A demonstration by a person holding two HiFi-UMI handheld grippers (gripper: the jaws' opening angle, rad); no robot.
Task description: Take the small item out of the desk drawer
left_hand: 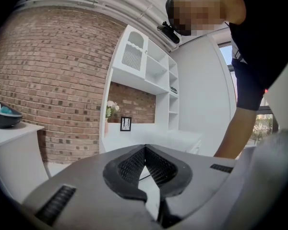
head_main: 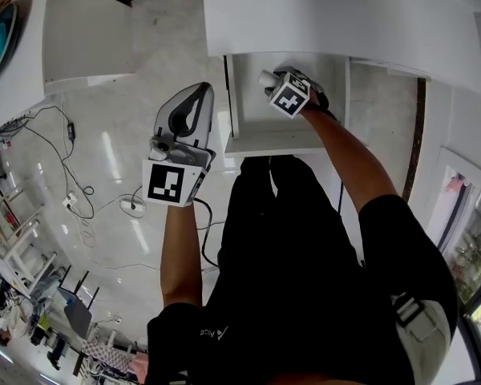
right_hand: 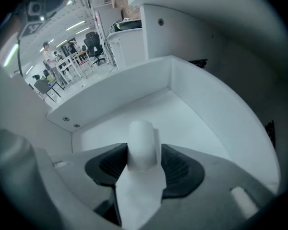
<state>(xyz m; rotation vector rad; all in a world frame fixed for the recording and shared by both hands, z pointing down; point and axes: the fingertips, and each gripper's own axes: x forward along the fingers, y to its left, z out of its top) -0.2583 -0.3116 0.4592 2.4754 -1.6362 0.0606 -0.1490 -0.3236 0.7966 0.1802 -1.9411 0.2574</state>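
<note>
The small item [head_main: 265,78] is a white rounded cylinder standing upright on the floor of the open white desk drawer [head_main: 276,143]. My right gripper [head_main: 272,79] reaches down into that drawer. In the right gripper view the item [right_hand: 142,133] stands between the two black pads of the right gripper [right_hand: 144,153]; the jaws are spread wide and sit close beside it without clamping it. The drawer's walls [right_hand: 221,99] rise around it. My left gripper [head_main: 204,93] hangs over the floor left of the drawer. The left gripper [left_hand: 145,150] is shut and empty.
The white desk top [head_main: 345,14] overhangs the drawer's back. A white cabinet [head_main: 80,38] stands at the far left. Cables [head_main: 72,187] and a power strip [head_main: 132,207] lie on the glossy floor. The left gripper view faces a white shelf unit [left_hand: 144,80] against a brick wall.
</note>
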